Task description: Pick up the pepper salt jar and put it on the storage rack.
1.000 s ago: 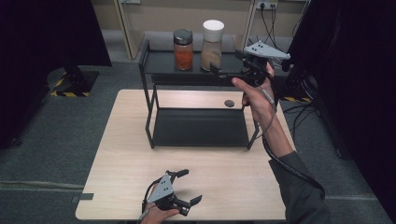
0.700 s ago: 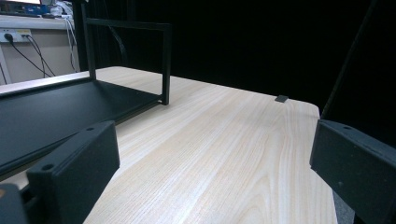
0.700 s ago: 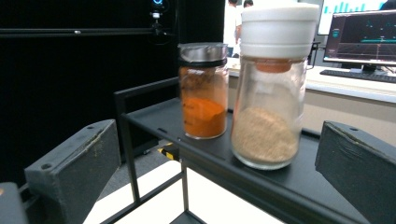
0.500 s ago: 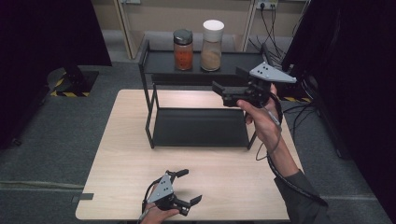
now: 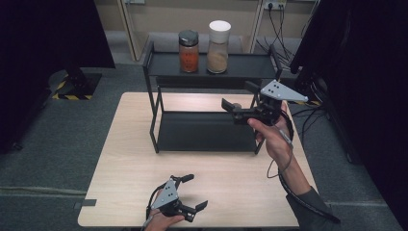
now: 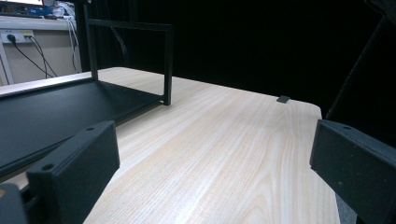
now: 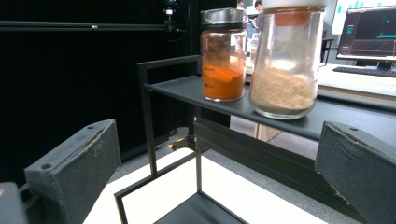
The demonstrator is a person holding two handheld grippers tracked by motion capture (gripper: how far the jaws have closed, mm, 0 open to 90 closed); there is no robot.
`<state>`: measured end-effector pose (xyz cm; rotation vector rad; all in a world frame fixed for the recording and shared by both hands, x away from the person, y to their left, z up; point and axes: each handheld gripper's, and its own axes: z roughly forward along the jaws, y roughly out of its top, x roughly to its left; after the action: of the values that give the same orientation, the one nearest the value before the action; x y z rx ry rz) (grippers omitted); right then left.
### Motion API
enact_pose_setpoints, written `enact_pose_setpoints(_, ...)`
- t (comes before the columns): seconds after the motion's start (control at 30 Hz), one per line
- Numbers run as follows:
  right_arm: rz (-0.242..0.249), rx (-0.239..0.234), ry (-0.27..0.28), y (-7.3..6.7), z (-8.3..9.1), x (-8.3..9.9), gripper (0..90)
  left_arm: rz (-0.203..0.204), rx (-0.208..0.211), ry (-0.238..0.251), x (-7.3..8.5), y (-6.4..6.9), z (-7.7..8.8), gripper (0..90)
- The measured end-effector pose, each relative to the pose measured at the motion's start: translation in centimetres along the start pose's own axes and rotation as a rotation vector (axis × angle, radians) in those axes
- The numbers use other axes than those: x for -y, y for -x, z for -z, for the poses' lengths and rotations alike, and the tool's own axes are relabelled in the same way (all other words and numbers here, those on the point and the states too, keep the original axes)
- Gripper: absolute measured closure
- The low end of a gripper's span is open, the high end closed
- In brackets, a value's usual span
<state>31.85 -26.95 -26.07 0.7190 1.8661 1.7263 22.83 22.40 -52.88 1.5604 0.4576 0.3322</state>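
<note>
Bottom center of the high view: left gripper (image 5: 191, 192) low over the table (image 5: 125, 159), jaws spread wide, nothing between them. Mid right: right gripper (image 5: 236, 107) raised beside the black rack (image 5: 156, 120), jaws apart, empty. Top center, on the rack's upper shelf: orange spice jar (image 5: 188, 51) just beside the white-lidded jar (image 5: 218, 46), both upright.

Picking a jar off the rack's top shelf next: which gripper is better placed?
Right. The right gripper is raised, open, facing the white-lidded jar; the left gripper rests low at the table's near edge.
</note>
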Motion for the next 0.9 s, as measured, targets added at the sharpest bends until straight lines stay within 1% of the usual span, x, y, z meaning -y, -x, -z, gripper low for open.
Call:
enact_pose_setpoints(0.07, -0.003, -0.004, -0.002, -0.1, 0.1, 0.2, 0.3, -0.001, 0.001, -0.001, 0.0, 0.0, 0.0, 0.8)
enact_pose_setpoints(0.1, 0.007, -0.006, -0.004, -0.4, 0.5, 0.6, 0.3, -0.002, 0.001, -0.002, 0.0, 0.0, 0.0, 0.8)
enact_pose_setpoints(0.17, 0.011, -0.008, -0.003, -0.5, 0.7, 1.0, 0.4, -0.003, 0.0, -0.001, 0.0, 0.0, 0.0, 0.8)
enact_pose_setpoints(0.23, 0.003, -0.016, -0.001, -0.5, 1.0, 1.5, 0.3, -0.001, -0.001, 0.002, 0.0, 0.0, 0.0, 0.8)
enact_pose_setpoints(0.33, 0.01, -0.016, -0.005, -0.7, 1.3, 2.2, 0.3, 0.0, -0.001, -0.001, 0.0, 0.0, 0.0, 0.8)
enact_pose_setpoints(0.6, 0.004, -0.021, 0.002, -1.0, 2.0, 3.5, 0.4, -0.002, -0.006, 0.004, 0.1, 0.0, 0.0, 0.8)
enact_pose_setpoints(0.9, 0.017, -0.03, 0.008, -2.0, 3.2, 5.2, 0.4, -0.006, -0.006, 0.005, 0.1, 0.1, 0.0, 0.8)
